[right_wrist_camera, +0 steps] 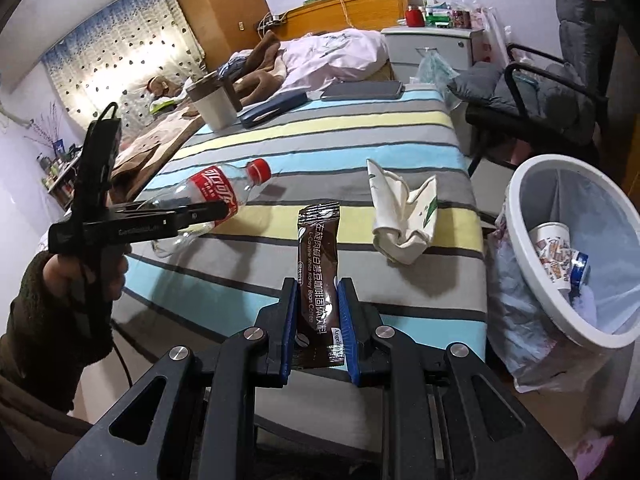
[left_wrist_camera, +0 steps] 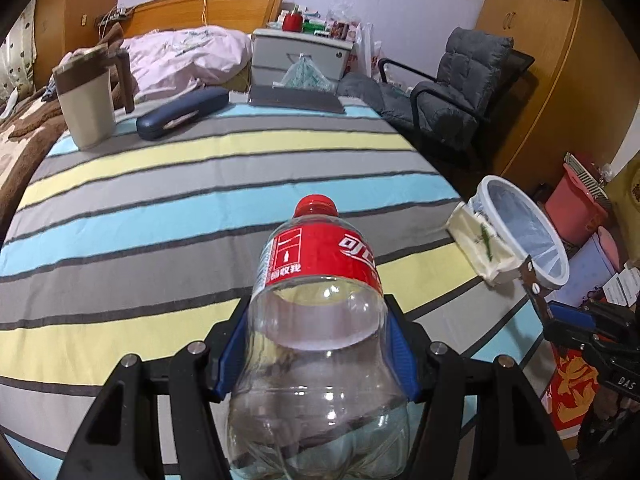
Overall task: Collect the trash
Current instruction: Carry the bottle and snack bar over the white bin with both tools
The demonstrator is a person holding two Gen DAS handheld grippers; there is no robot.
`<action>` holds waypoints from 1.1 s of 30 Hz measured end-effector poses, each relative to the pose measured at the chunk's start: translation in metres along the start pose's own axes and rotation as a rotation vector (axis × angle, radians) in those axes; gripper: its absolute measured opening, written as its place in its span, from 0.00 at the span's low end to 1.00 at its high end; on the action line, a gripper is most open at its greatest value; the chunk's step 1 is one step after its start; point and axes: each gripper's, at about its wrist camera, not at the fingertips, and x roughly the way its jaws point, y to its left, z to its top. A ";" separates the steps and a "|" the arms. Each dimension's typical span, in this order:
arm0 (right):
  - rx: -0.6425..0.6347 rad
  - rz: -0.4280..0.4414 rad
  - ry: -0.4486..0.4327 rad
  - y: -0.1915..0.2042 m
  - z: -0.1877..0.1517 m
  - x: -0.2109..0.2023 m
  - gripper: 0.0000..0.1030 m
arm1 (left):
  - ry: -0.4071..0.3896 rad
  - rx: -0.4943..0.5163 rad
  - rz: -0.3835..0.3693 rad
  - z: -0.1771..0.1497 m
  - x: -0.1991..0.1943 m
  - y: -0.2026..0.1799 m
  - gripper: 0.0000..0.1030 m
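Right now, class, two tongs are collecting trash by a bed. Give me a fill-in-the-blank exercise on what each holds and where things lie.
1. The left tongs grip an empty bottle with a ____ cap.
2. The right tongs pinch a brown ____ sachet.
3. A crumpled white cloth lies on the ____ bedsheet.
4. A paper ____ lies inside the bin.

Missing words: red; coffee; striped; cup
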 end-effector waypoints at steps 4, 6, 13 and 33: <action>0.006 -0.009 -0.027 -0.001 0.002 -0.004 0.22 | -0.024 0.010 -0.004 0.003 -0.009 -0.007 0.62; 0.007 -0.029 -0.042 -0.002 0.003 -0.008 0.22 | -0.037 0.025 -0.011 0.004 -0.014 -0.013 0.62; 0.038 -0.104 -0.089 -0.015 0.004 -0.022 0.22 | -0.077 0.084 -0.057 0.017 -0.023 -0.047 0.62; 0.160 -0.335 -0.200 -0.085 0.002 -0.073 0.22 | -0.094 0.272 -0.221 0.054 0.004 -0.190 0.62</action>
